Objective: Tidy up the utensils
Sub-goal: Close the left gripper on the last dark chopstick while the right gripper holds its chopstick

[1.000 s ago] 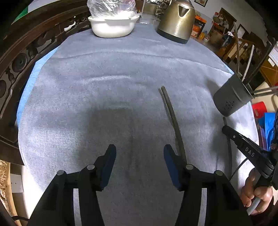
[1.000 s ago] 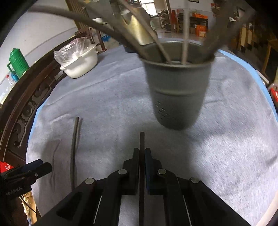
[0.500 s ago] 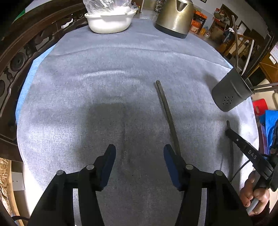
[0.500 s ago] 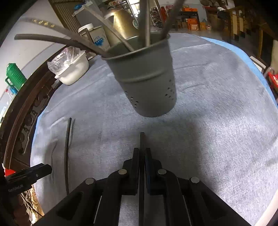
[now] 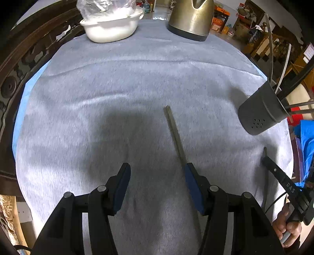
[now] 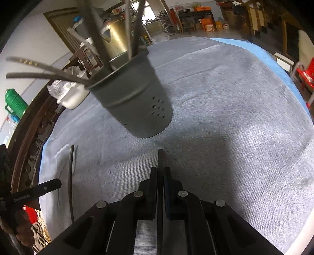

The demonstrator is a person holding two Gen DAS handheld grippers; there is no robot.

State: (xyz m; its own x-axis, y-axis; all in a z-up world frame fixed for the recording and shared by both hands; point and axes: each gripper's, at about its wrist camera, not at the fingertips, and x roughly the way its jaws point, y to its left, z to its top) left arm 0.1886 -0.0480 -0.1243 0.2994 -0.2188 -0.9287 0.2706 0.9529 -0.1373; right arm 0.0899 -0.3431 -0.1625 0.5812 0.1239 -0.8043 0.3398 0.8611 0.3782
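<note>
Right wrist view is showing the right gripper (image 6: pixel 160 176) pinched tight on a thin dark utensil (image 6: pixel 160 157), its tip poking out just ahead of the closed jaws and pointing toward the grey perforated holder (image 6: pixel 135 106), which is standing near ahead and a little left on the grey cloth of the tabletop (image 6: pixel 235 117). Several long utensils are already leaning out of that holder, so the sorting looks partly done. A second slim utensil (image 5: pixel 174 133) is lying flat on the cloth; in the left wrist view it is running from mid-scene down toward the right finger of the left gripper (image 5: pixel 157 176), whose jaws are spread wide and holding nothing. Whether that finger is touching the utensil I cannot tell. The step in hand, I'd judge, is the carry: the right side is bringing its piece to the holder while the left is lining up on the loose one. Next move is calling for lifting the held utensil above the rim, tipping it upright and threading it between the handles already crowding the mouth. A white bowl (image 5: pixel 111 29) and a metal kettle (image 5: pixel 190 17) are sitting at the far edge.
</note>
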